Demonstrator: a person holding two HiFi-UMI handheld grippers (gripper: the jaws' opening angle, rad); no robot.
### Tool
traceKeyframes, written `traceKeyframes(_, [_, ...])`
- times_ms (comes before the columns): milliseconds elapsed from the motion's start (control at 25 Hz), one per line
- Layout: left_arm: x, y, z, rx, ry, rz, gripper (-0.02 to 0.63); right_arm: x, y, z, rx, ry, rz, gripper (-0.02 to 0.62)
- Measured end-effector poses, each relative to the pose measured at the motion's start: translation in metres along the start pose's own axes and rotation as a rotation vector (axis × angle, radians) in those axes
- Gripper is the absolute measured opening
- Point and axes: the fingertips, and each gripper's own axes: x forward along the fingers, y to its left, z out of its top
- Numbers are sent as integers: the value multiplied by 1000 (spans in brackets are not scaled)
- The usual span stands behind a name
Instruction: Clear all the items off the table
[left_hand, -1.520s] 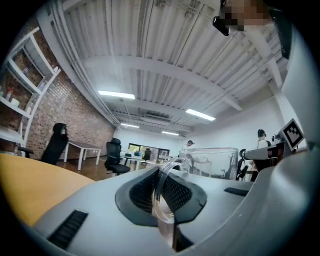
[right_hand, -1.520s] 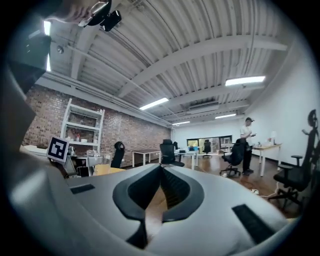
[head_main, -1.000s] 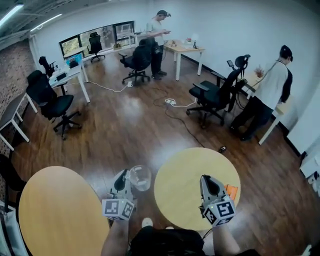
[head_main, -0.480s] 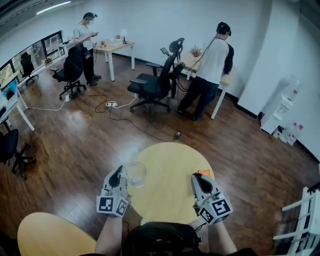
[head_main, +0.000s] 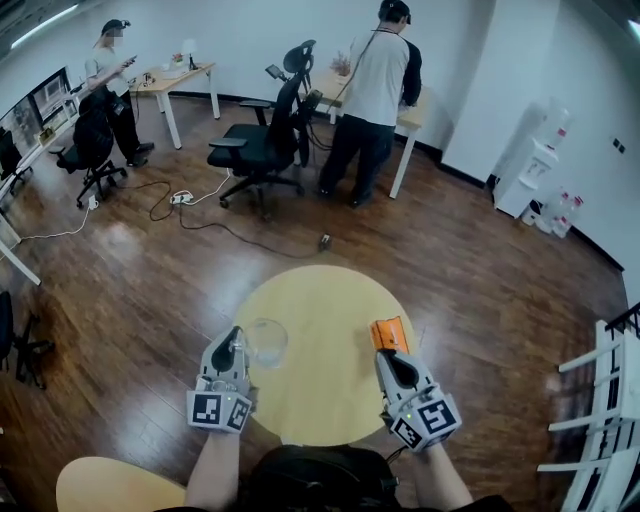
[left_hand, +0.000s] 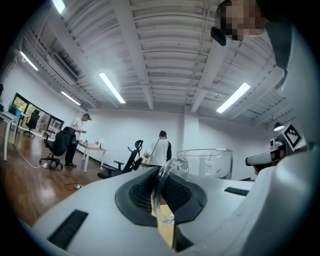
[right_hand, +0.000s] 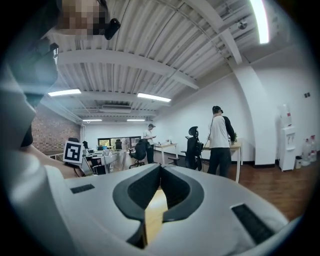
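The left gripper (head_main: 233, 345) has its jaws clamped on the curved handle (left_hand: 162, 185) of a clear glass mug (head_main: 266, 341). In the left gripper view the handle stands upright between the dark pads, and the mug's empty, open-topped body rises just beyond them. From the head view the mug sits over the left part of the round yellow table (head_main: 320, 300), near its edge. Whether its base rests on the tabletop cannot be told.

The right gripper (head_main: 390, 360) has its jaws together, and its own view shows nothing between them, only a strip of yellow tabletop below the closed pads. A small orange item (head_main: 388, 333) lies on the right part of the table, directly ahead of this gripper's tips. It appears to be just beside them rather than gripped, though the head view is too small to settle contact. Both grippers are held low over the near edge of the table, well apart from each other.

Beyond the table, on the dark wood floor, a black office chair (head_main: 255, 150) stands beside a person in a white top with dark sleeves (head_main: 378, 90), who faces a desk. A second person (head_main: 110, 65) stands at far left. A water dispenser (head_main: 525, 165) is against the right wall, and part of another round table (head_main: 110, 485) shows at lower left.
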Motion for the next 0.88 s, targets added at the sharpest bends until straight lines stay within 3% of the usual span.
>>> traceKeyframes(160, [15, -13, -29, 0, 50, -40, 0, 2, -19, -16, 8, 36, 13, 5])
traceKeyframes(440, [45, -19, -73, 0, 77, -40, 0, 20, -52, -45, 23, 121, 20, 5])
traceKeyframes(680, [57, -13, -119, 48, 123, -55, 0, 46, -47, -85, 81, 183, 14, 5])
traceKeyframes(880, [59, -8, -169, 27, 184, -42, 0, 52, -35, -117, 160, 208, 87, 5])
